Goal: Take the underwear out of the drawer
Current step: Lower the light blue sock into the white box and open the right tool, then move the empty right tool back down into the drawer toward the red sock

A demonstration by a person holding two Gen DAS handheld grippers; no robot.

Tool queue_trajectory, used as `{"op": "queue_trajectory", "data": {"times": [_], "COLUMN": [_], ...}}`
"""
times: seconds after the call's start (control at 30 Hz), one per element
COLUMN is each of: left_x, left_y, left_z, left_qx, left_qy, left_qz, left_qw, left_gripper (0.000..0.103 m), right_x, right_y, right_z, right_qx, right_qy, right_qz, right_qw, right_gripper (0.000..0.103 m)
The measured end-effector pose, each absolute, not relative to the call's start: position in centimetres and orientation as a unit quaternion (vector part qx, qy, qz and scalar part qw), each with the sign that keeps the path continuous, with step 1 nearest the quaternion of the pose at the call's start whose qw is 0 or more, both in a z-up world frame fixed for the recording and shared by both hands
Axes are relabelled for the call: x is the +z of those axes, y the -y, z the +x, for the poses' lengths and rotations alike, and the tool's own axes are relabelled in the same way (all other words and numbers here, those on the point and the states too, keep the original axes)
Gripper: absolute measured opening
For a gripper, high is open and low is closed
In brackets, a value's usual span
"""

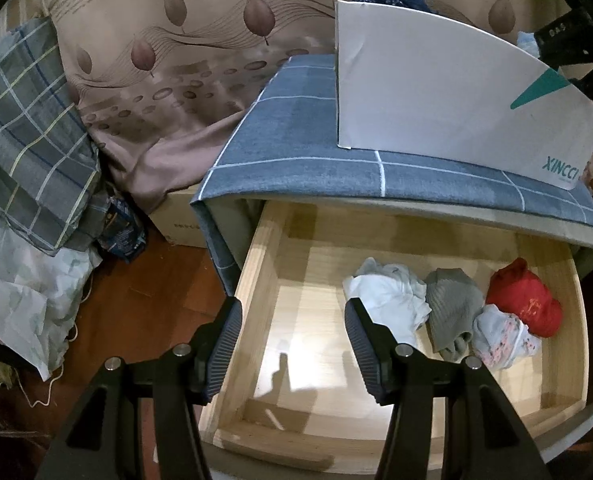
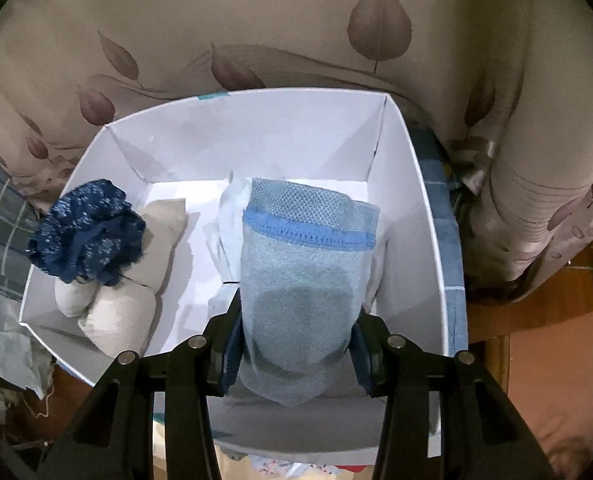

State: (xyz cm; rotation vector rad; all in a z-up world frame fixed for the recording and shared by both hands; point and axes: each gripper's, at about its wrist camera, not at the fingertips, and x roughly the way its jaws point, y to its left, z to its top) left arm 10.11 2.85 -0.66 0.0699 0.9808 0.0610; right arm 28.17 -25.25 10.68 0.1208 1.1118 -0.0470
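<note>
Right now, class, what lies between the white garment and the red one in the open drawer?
In the left wrist view, a grey ribbed garment lies between the white garment and the red one, in the drawer.

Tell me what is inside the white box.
In the white box: a navy piece, beige rolls, a white piece. The held blue underwear hides the rest.

Leaf-print bedsheet [image 1: 168,60] at 12 o'clock; plaid pillow [image 1: 28,128] at 9 o'clock; wooden floor [image 1: 144,304] (reddish-brown) below.
</note>
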Motion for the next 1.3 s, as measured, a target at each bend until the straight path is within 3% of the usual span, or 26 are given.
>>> {"op": "queue_trajectory", "data": {"times": [0.47, 0.8, 1.03, 1.3], "left_x": [-0.9, -1.0, -1.1, -1.3], "left_y": [-3.2, -4.0, -4.7, -4.5], "left_z": [10.1, 10.5, 10.6, 10.7], "left_qx": [0.036, 0.046, 0.052, 0.051], "left_qy": [-0.476, -0.487, -0.492, -0.493], "left_qz": [0.033, 0.020, 0.006, 0.012], "left_qw": [0.878, 0.872, 0.869, 0.868], "left_gripper": [0.055, 0.055, 0.055, 0.055], "right_x": [12.7, 14.0, 8.6, 0.1], "right_y": [24.5, 23.0, 23.4, 23.9], "right_z": [26.4, 16.4, 11.9, 12.4], "right_qx": [0.001, 0.079, 0.112, 0.106], "right_qy": [-0.512, -0.495, -0.542, -0.603], "right_qz": [0.046, -0.014, -0.040, -0.072], "right_qw": [0.858, 0.865, 0.832, 0.787], "right_gripper": [0.050, 0.050, 0.049, 0.048]}}
